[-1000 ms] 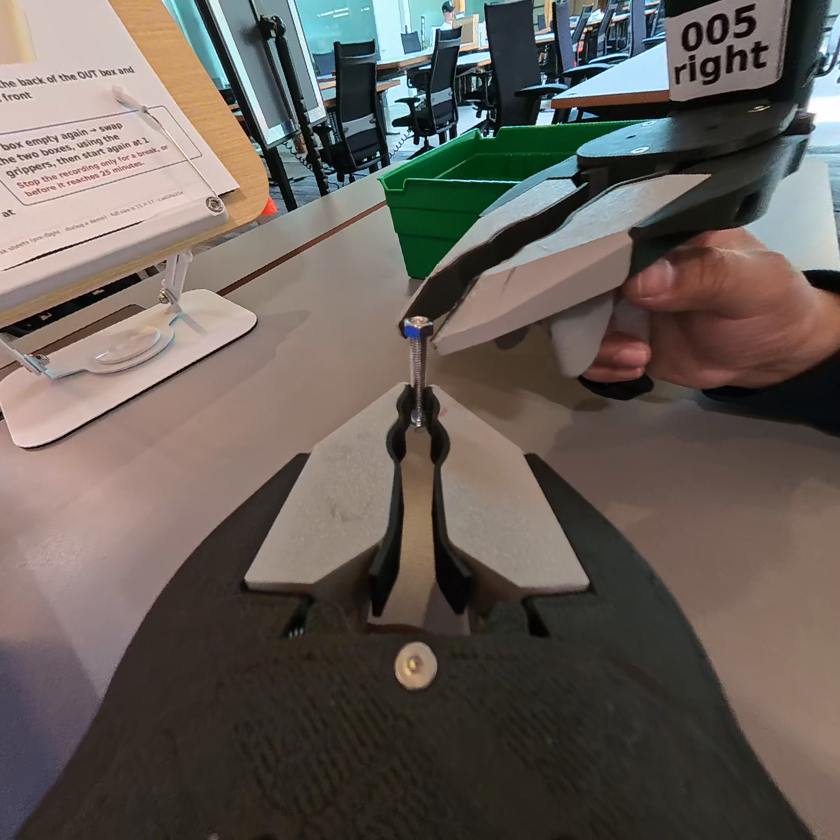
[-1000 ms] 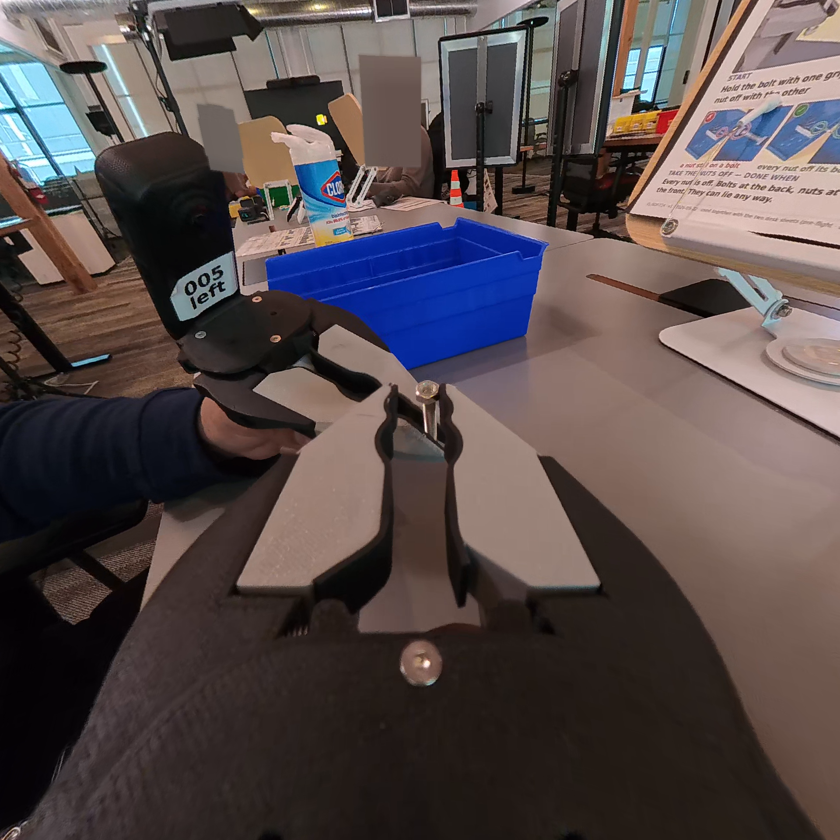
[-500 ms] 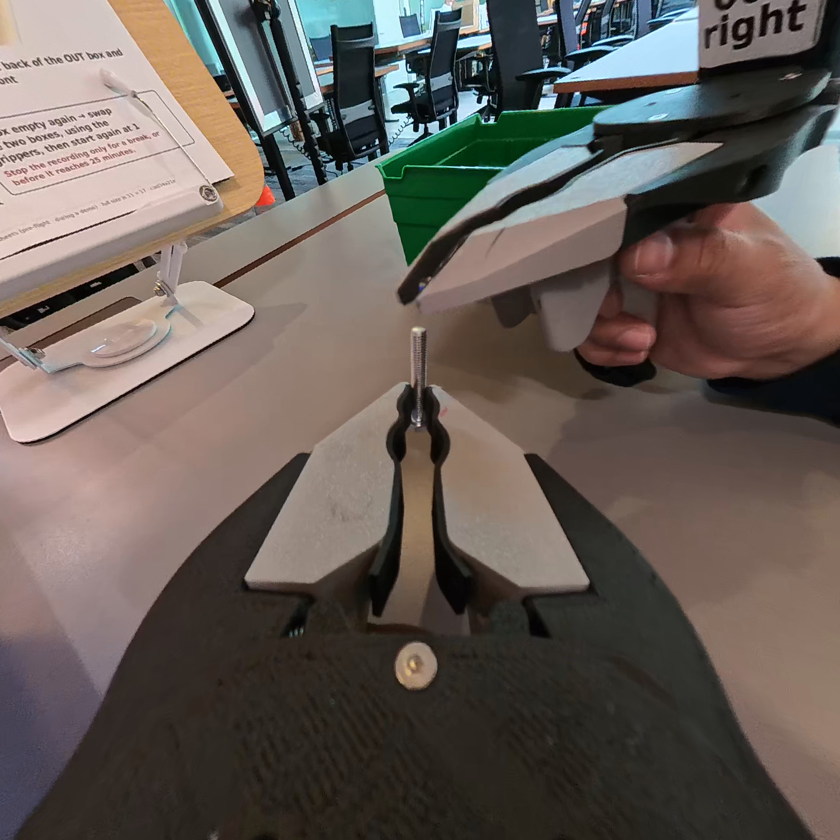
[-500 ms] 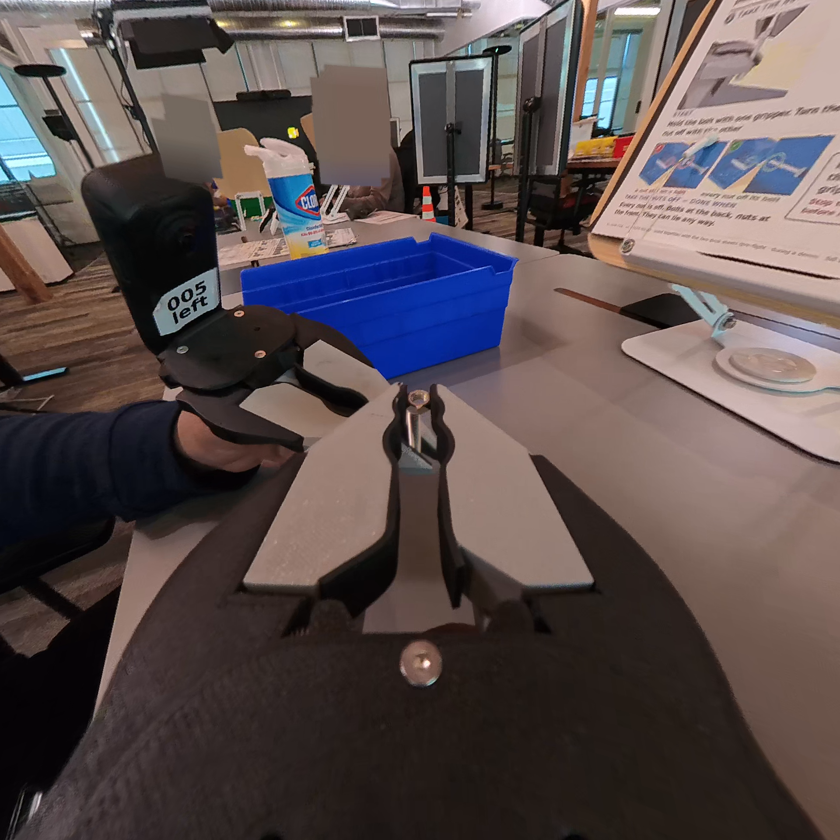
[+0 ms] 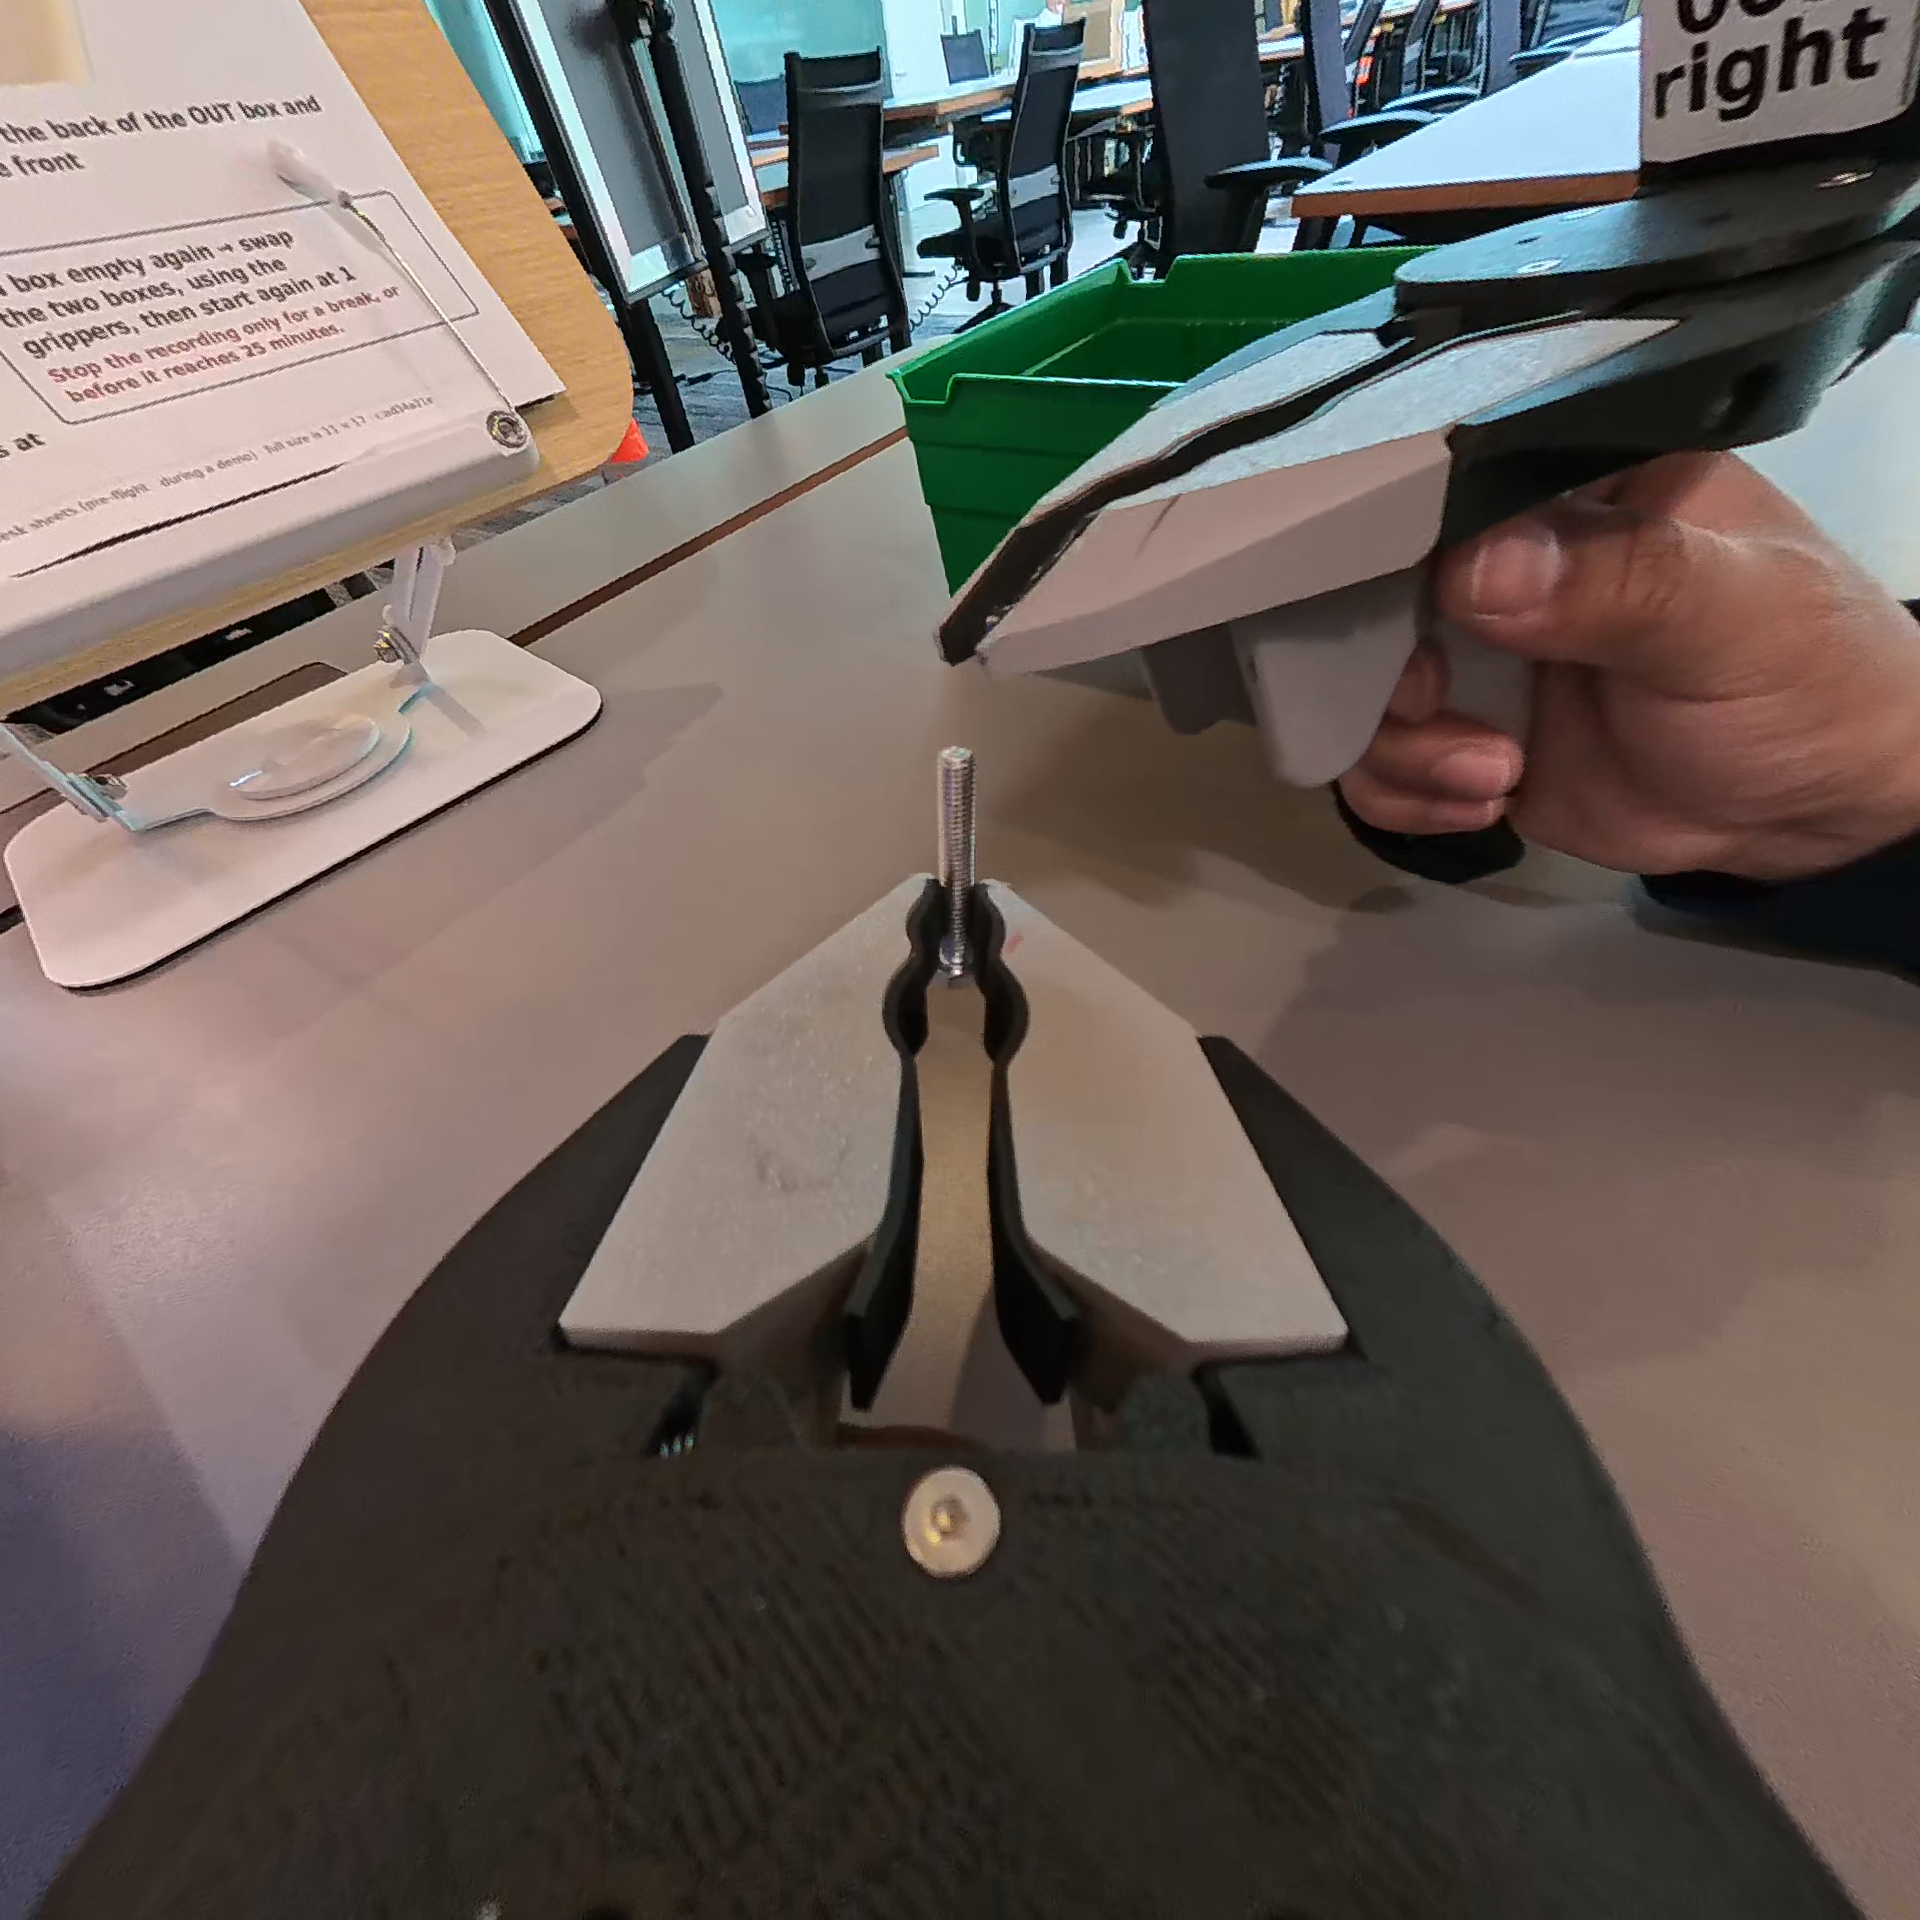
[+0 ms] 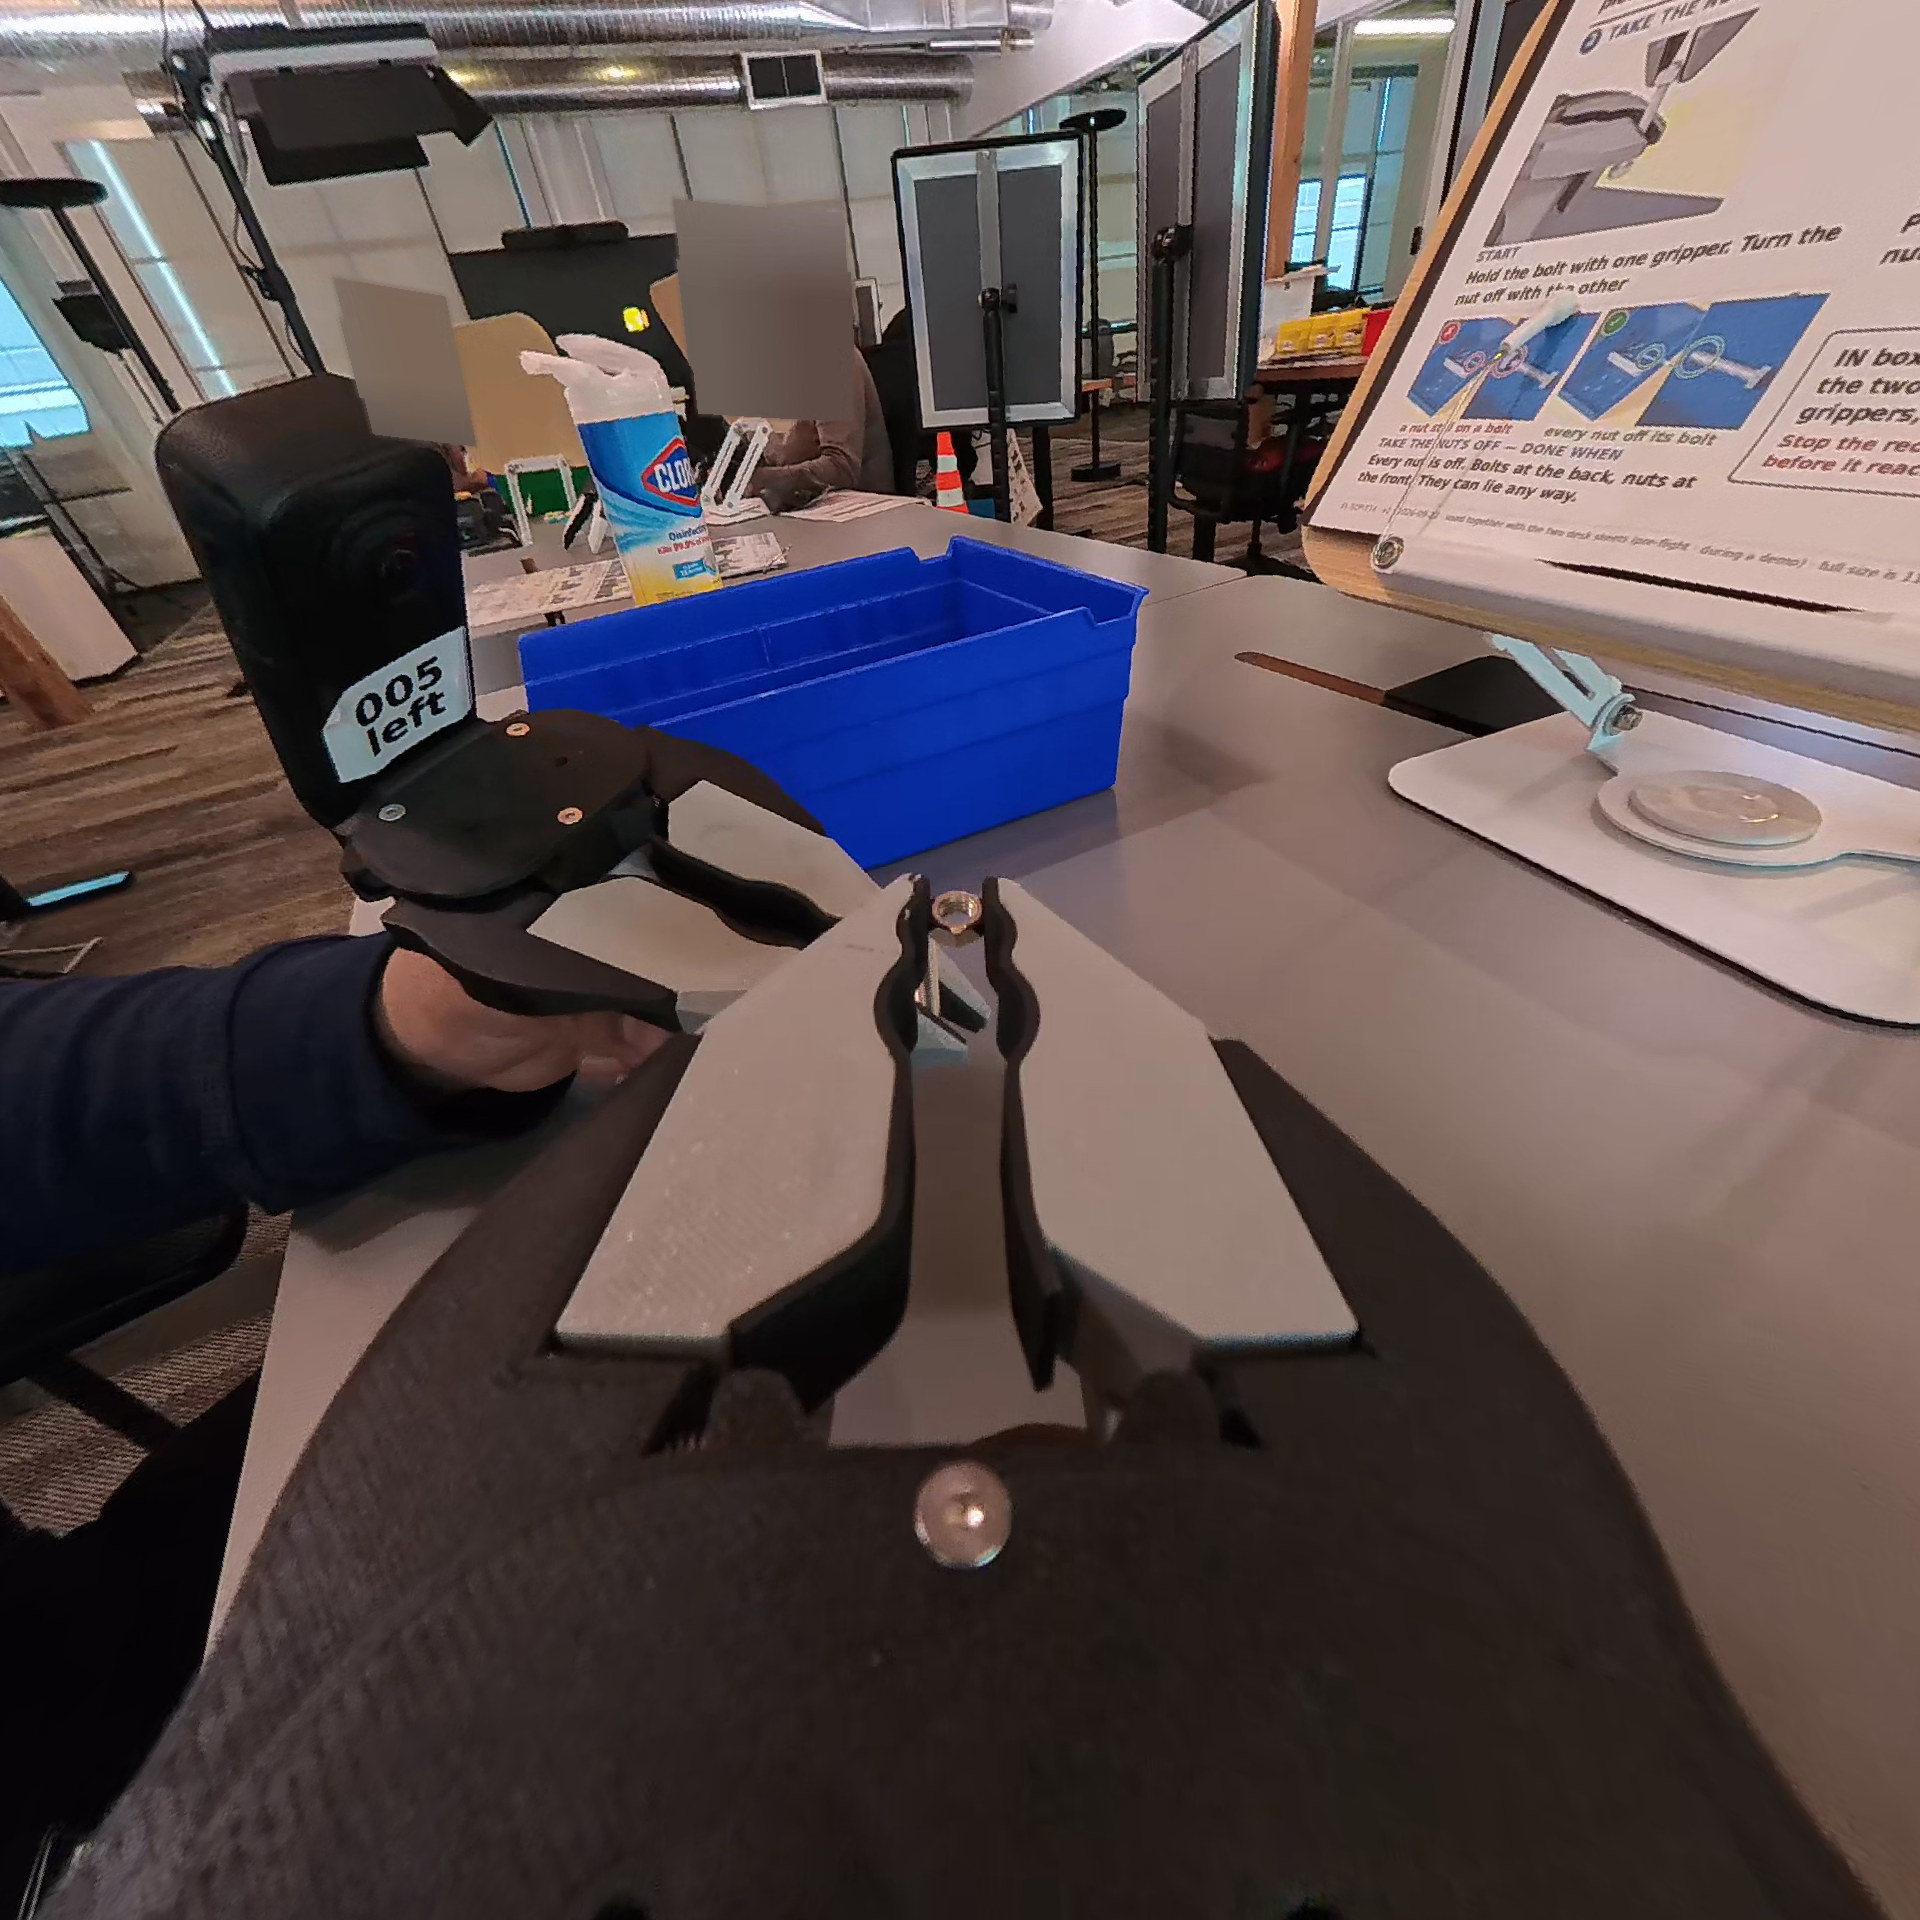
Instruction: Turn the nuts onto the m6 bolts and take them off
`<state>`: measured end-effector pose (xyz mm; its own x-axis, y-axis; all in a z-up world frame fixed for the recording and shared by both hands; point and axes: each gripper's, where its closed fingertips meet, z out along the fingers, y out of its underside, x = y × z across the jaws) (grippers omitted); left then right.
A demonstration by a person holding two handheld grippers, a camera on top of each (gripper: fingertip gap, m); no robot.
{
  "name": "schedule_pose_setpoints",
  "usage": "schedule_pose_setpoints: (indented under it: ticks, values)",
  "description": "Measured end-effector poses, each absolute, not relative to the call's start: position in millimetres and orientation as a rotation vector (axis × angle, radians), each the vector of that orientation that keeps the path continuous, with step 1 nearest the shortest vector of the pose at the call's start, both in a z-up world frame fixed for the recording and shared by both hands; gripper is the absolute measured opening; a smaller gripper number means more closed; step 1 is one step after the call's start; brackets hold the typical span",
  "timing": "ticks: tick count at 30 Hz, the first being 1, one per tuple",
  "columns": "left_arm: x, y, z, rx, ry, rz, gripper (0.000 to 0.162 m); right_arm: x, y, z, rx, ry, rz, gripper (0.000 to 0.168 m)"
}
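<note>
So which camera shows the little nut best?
The right wrist view: the nut sits pinched at the tips of the right tongs, its hole facing the camera. The left wrist view shows only those tongs from the side, the nut hidden.

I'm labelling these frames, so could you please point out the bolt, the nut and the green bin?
bolt (image 5: 955, 821), left wrist view, bare threaded shank.
nut (image 6: 955, 913), right wrist view, top face.
green bin (image 5: 997, 468), left wrist view, front wall.

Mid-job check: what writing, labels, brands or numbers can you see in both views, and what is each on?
I do not copy writing; this is what bears it.
White label on the left gripper: large black print, legible.
White label on the right gripper: partly cut off.
Instruction sheet on the stand: legible.
Wipes canister: brand label, legible.
Papers on the far table: too small.
</note>
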<state>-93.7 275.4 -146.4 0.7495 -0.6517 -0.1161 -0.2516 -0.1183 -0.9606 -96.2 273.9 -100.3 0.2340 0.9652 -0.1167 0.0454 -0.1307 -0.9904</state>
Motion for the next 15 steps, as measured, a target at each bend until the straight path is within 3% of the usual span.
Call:
schedule_pose_setpoints:
  ticks: [15]
  values:
    - [-95.0,278.0,-152.2,-1.719,0.720,-0.391,0.003,-57.8,248.2,-62.3,-1.352,-0.926,1.187,0.007]
